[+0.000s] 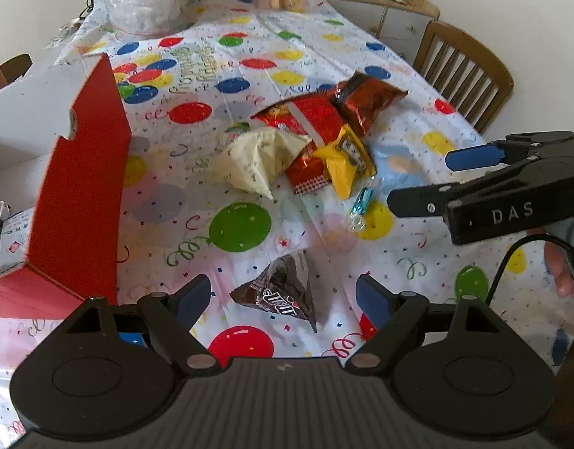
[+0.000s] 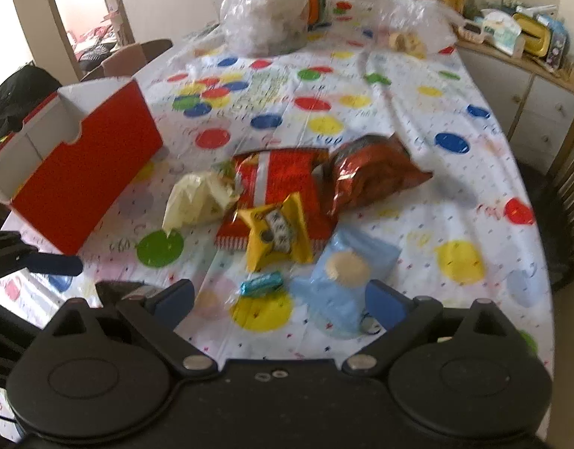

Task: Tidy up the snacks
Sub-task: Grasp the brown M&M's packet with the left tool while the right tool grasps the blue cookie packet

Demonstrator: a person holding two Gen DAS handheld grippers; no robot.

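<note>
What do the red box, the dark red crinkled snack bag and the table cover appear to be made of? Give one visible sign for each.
Red box: likely cardboard, matte, with white inner walls and cut edges.
Dark red snack bag: probably foil-lined plastic film, glossy, with sharp creases and glints.
Table cover: seemingly thin plastic sheet, printed with balloons, showing fold lines and a slight sheen.
</note>
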